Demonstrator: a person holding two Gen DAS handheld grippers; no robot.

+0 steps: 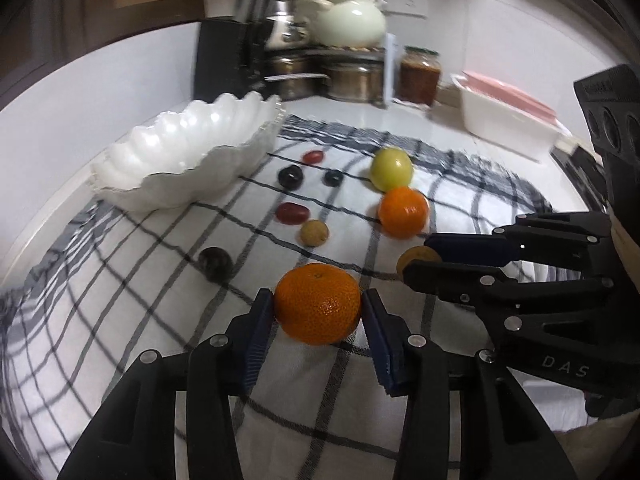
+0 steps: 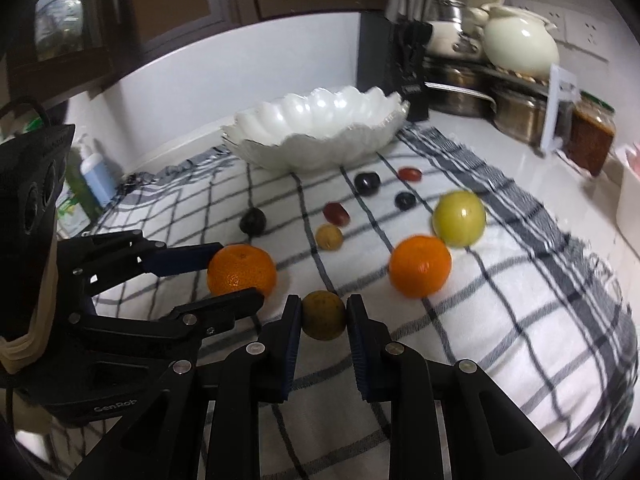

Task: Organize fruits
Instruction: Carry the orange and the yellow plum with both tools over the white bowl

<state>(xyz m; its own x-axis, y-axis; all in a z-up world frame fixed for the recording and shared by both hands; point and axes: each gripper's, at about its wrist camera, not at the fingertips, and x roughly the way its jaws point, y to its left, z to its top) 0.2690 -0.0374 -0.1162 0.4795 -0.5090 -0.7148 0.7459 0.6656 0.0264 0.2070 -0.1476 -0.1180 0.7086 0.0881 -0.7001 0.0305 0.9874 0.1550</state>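
My left gripper [image 1: 318, 304] is shut on an orange mandarin [image 1: 317, 303] low over the checked cloth [image 1: 120, 300]; it also shows in the right wrist view [image 2: 242, 268]. My right gripper [image 2: 323, 314] is shut on a small brownish-yellow fruit [image 2: 323, 315], seen in the left wrist view [image 1: 416, 258] too. A second mandarin [image 2: 420, 266], a green apple [image 2: 459, 218], a small tan fruit [image 2: 329, 237], red grapes [image 2: 336, 214] and dark plums [image 2: 367, 183] lie on the cloth. A white scalloped bowl [image 2: 320, 128] stands empty behind them.
A knife block [image 1: 224, 60], steel pots [image 1: 352, 80], a cream teapot [image 1: 346, 22] and a sauce jar [image 1: 420, 76] line the back wall. A white dish with a pink lid [image 1: 508, 116] sits at the right. Bottles [image 2: 94, 176] stand at the left.
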